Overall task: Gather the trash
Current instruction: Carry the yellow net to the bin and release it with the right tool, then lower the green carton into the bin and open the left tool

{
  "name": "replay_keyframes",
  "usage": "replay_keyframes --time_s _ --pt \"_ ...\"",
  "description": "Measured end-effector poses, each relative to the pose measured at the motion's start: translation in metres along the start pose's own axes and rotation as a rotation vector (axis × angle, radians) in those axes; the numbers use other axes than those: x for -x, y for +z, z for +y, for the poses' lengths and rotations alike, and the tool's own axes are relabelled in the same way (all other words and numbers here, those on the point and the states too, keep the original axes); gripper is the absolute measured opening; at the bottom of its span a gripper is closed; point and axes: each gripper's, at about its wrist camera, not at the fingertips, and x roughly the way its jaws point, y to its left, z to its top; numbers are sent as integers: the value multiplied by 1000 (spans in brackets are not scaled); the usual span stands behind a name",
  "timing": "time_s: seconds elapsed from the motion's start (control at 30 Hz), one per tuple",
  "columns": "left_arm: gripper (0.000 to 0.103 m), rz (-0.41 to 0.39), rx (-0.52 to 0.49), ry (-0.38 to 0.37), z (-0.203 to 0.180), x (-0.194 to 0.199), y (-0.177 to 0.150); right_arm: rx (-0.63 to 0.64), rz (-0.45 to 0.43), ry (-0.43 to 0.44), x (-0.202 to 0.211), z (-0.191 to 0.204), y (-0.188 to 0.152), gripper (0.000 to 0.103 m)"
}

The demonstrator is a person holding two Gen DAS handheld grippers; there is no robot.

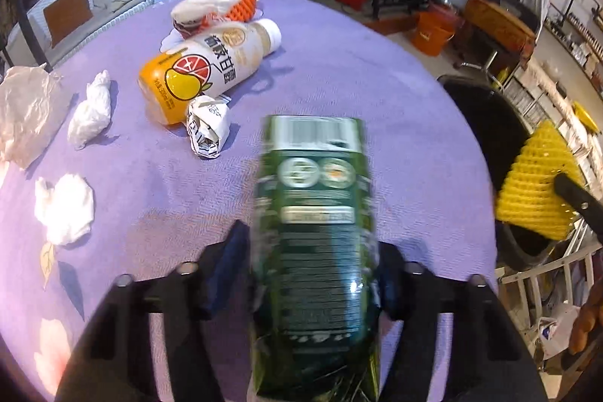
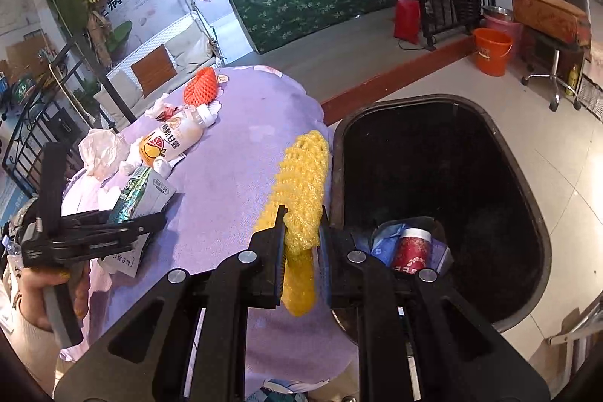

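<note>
A green drink carton (image 1: 316, 213), blurred, lies lengthwise between the fingers of my left gripper (image 1: 312, 247) above the purple tablecloth (image 1: 358, 70); the pads sit against its sides. In the right wrist view the same carton (image 2: 141, 193) sticks out of the left gripper (image 2: 139, 219), which a hand holds. My right gripper (image 2: 302, 217) is shut on a yellow foam fruit net (image 2: 301, 176) at the table's edge, beside the black bin (image 2: 527, 176). From the left wrist view the net (image 1: 535, 183) hangs over the bin (image 1: 486, 123).
On the cloth lie a yoghurt bottle (image 1: 203, 66), an orange foam net (image 1: 245, 2), a crumpled printed paper (image 1: 207, 127), two white tissues (image 1: 90, 112) and a plastic bag (image 1: 26, 115). The bin holds a red cup (image 2: 410, 251) and blue wrapping. An orange bucket (image 2: 492, 51) stands on the floor.
</note>
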Motion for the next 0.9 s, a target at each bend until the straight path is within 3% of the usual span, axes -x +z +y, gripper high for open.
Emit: replay_keyframes --time_s 0.23,0.47,0.67,0.7,0.77,0.9 --pt "47 -69 65 -105 0 28 -3 -23 -14 -49 4 -20 2 15" --pt "48 -121 9 -199 -36 50 -5 -40 -10 -159 1 -53 14 15" --pt "48 -127 -58 -268 -73 48 -1 -96 86 -225 -31 -85 12 19" --pt "48 -123 -69 -281 -80 47 0 -112 110 -214 -38 -88 8 26" --pt "48 -115 -75 -304 -91 43 1 -139 113 -216 -42 -92 4 66" --pt "48 -120 -106 -327 -111 36 5 -115 64 -255 -32 -84 -5 69"
